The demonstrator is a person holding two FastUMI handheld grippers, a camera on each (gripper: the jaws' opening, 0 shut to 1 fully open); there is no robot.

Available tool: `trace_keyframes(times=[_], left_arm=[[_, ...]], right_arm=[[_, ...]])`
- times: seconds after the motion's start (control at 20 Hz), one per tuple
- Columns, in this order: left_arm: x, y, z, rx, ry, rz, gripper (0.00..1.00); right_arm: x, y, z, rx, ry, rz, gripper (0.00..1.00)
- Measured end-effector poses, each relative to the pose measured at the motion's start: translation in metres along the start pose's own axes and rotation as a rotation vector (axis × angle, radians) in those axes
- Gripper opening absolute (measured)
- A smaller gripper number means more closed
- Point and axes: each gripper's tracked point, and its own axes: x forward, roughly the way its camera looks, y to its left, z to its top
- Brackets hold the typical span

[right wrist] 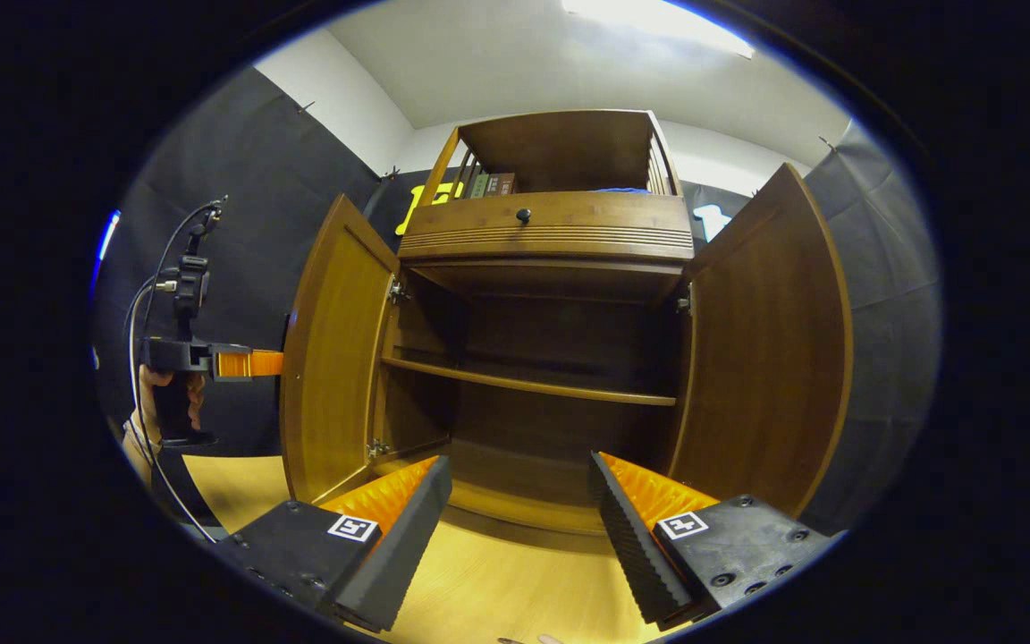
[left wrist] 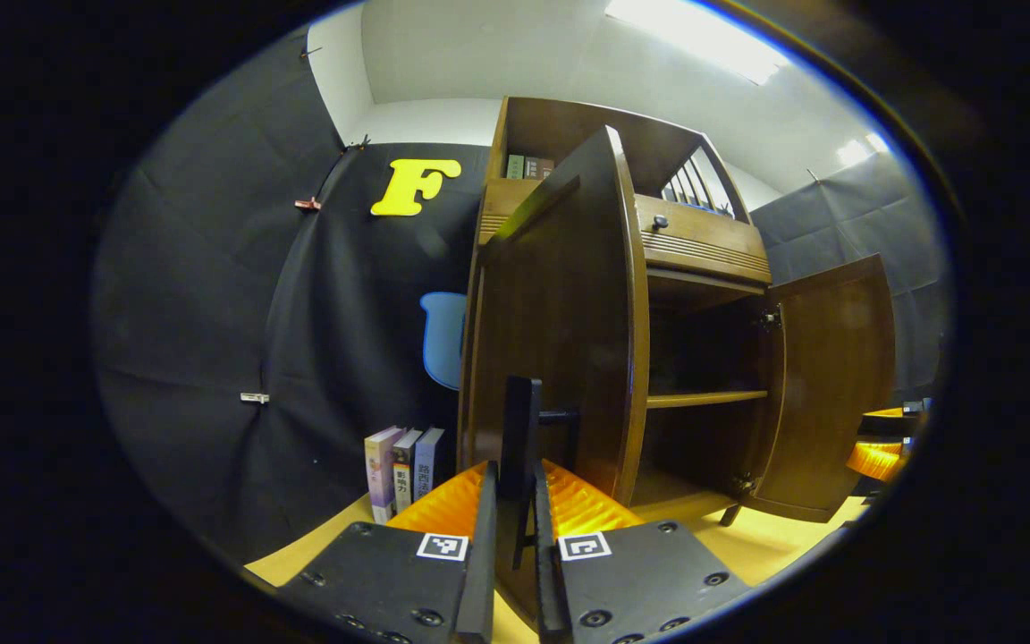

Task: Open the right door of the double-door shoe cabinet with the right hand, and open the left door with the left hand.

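Both doors of the shoe cabinet (right wrist: 551, 358) stand open. The left claw (left wrist: 515, 528) is clenched on the left door's handle (left wrist: 522, 438); the right claw (right wrist: 519, 528) is released, holding nothing. The doors look stiff, solid wood; the handle is probably the surest grip.

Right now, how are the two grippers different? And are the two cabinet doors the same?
The left gripper is shut on the left door's handle, while the right gripper is open and holds nothing. The left gripper sits right at the left door; the right gripper is apart from the right door. Both doors are brown wood and both stand open.
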Motion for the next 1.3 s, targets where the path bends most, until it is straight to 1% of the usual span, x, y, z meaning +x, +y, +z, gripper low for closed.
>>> trace_keyframes(times=[0.05, 0.15, 0.2, 0.25, 0.3, 0.45, 0.55, 0.65, 0.7, 0.75, 0.8, 0.9, 1.0, 1.05, 1.15, 1.25, 1.3], left_arm=[[-0.002, 0.008, 0.0, 0.001, 0.001, 0.02, 0.22], [-0.006, 0.024, 0.002, 0.006, 0.0, 0.063, 0.17], [-0.005, 0.033, 0.002, 0.01, -0.001, 0.086, 0.17], [-0.009, 0.041, 0.003, 0.011, -0.001, 0.103, 0.11], [-0.012, 0.044, 0.003, 0.007, 0.002, 0.109, 0.1], [-0.026, 0.053, 0.004, -0.019, 0.014, 0.121, 0.1], [-0.041, 0.057, 0.002, -0.021, 0.036, 0.135, 0.1], [-0.057, 0.06, 0.009, -0.015, 0.05, 0.154, 0.1], [-0.066, 0.057, 0.009, -0.01, 0.068, 0.155, 0.1], [-0.073, 0.052, 0.011, -0.008, 0.088, 0.145, 0.1], [-0.079, 0.041, 0.015, -0.016, 0.097, 0.12, 0.1], [-0.088, 0.013, 0.022, -0.045, 0.102, 0.039, 0.1], [-0.092, -0.016, 0.024, -0.047, 0.108, -0.046, 0.1], [-0.09, -0.03, 0.024, -0.037, 0.107, -0.086, 0.1], [-0.085, -0.057, 0.023, -0.025, 0.103, -0.163, 0.1], [-0.069, -0.082, 0.028, -0.043, 0.074, -0.218, 0.1], [-0.06, -0.093, 0.03, -0.045, 0.064, -0.237, 0.1]], right_arm=[[0.003, 0.001, -0.001, 0.006, -0.001, 0.003, 0.98], [0.007, 0.003, -0.001, 0.014, -0.006, 0.004, 0.98], [0.009, 0.006, 0.001, 0.018, -0.009, 0.006, 0.98], [0.011, 0.008, 0.002, 0.023, -0.008, 0.009, 0.98], [0.012, 0.011, 0.001, 0.026, -0.007, 0.015, 0.99], [0.02, 0.02, -0.004, 0.019, 0.003, 0.032, 0.98], [0.024, 0.027, -0.004, 0.012, 0.004, 0.046, 0.99], [0.027, 0.031, -0.003, 0.01, 0.0, 0.054, 0.98], [0.029, 0.032, -0.002, 0.012, -0.002, 0.05, 0.95], [0.031, 0.031, -0.002, 0.013, -0.002, 0.046, 0.99], [0.035, 0.031, -0.003, 0.016, -0.001, 0.043, 0.97], [0.039, 0.03, -0.006, 0.023, 0.01, 0.034, 0.97], [0.042, 0.026, -0.012, 0.018, 0.026, 0.007, 0.99], [0.043, 0.023, -0.012, 0.013, 0.031, -0.011, 0.97], [0.044, 0.021, -0.009, 0.012, 0.032, -0.037, 0.97], [0.046, 0.018, -0.002, 0.027, 0.033, -0.062, 0.97], [0.047, 0.016, 0.002, 0.033, 0.04, -0.074, 0.99]])
